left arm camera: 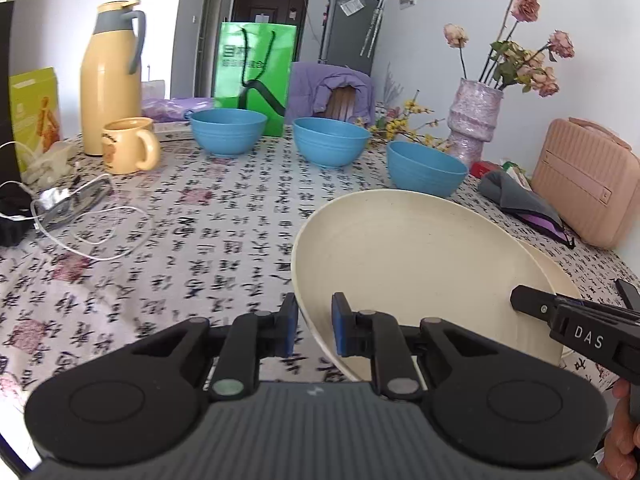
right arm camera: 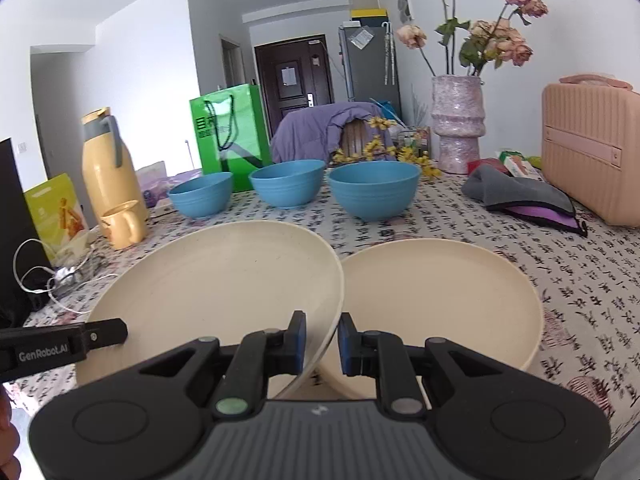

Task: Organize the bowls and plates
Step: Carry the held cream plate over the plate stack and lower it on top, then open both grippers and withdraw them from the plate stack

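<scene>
Both grippers hold one cream plate (left arm camera: 400, 264) by opposite rims, tilted just above the patterned tablecloth. My left gripper (left arm camera: 316, 328) is shut on its left rim. My right gripper (right arm camera: 322, 340) is shut on the right rim of the same plate (right arm camera: 216, 280). A second cream plate (right arm camera: 440, 292) lies flat on the table directly to the right, partly under the held one, and only its edge (left arm camera: 560, 276) shows in the left wrist view. Behind them three blue bowls (right arm camera: 200, 196) (right arm camera: 286, 184) (right arm camera: 374, 188) stand in a row.
A yellow thermos (left arm camera: 110, 76) and a mug (left arm camera: 128, 144) stand at the back left, with white cables (left arm camera: 80, 216) nearer. A green bag (left arm camera: 256, 76), a vase of flowers (right arm camera: 458, 124), a grey pouch (right arm camera: 520, 196) and a pink case (right arm camera: 592, 148) line the back and right.
</scene>
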Motion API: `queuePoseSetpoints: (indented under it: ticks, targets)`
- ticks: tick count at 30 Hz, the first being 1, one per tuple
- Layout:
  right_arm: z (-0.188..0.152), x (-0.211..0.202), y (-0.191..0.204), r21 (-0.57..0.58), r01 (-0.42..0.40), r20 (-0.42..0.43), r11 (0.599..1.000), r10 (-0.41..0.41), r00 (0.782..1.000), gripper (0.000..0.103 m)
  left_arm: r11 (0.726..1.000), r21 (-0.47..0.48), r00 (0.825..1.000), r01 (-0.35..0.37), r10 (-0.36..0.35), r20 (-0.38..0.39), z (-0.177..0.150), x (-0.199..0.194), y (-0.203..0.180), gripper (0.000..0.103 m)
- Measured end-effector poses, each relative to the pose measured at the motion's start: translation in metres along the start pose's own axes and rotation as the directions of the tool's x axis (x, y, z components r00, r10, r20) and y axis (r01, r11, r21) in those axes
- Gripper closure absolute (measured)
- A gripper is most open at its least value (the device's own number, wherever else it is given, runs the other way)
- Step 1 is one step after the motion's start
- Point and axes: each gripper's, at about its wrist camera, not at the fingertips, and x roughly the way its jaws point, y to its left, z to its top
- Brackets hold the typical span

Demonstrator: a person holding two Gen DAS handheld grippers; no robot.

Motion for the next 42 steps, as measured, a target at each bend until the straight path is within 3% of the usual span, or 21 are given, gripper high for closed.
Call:
queuePoseSetpoints:
  ticks: [22, 25, 27, 30, 36, 42]
  targets:
    - [0.008, 0.037, -0.104, 0.086, 0.06, -0.032, 0.994, -0.058, 0.998, 0.083, 0.99, 0.135, 0.997, 0.045, -0.037, -0.063, 0.003, 0.057, -0.091, 0.083]
    - [0.008, 0.039, -0.11, 0.08, 0.087, -0.029, 0.993, -0.085, 0.996, 0.076, 0.985, 0.152, 0.995, 0.077, -0.066, -0.079, 0.001, 0.064, -0.101, 0.082]
    - [0.006, 0.036, -0.106, 0.015, 0.155, 0.003, 0.988, -0.155, 0.988, 0.072, 0.981, 0.173, 0.994, 0.092, -0.08, -0.073, 0.0, 0.069, -0.108, 0.081]
    - [0.003, 0.027, -0.096, -0.088, 0.227, 0.085, 0.97, -0.22, 0.972, 0.051, 0.973, 0.214, 0.994, 0.091, -0.076, -0.08, 0.0, 0.076, -0.119, 0.079]
    - [0.007, 0.022, -0.103, -0.067, 0.245, 0.105, 0.967, -0.237, 0.966, 0.049, 0.955, 0.283, 0.995, 0.093, -0.079, -0.063, -0.011, 0.085, -0.128, 0.071]
    - [0.006, 0.019, -0.1, -0.052, 0.23, 0.089, 0.972, -0.225, 0.97, 0.049, 0.962, 0.24, 0.991, 0.133, -0.121, -0.065, -0.008, 0.078, -0.115, 0.069]
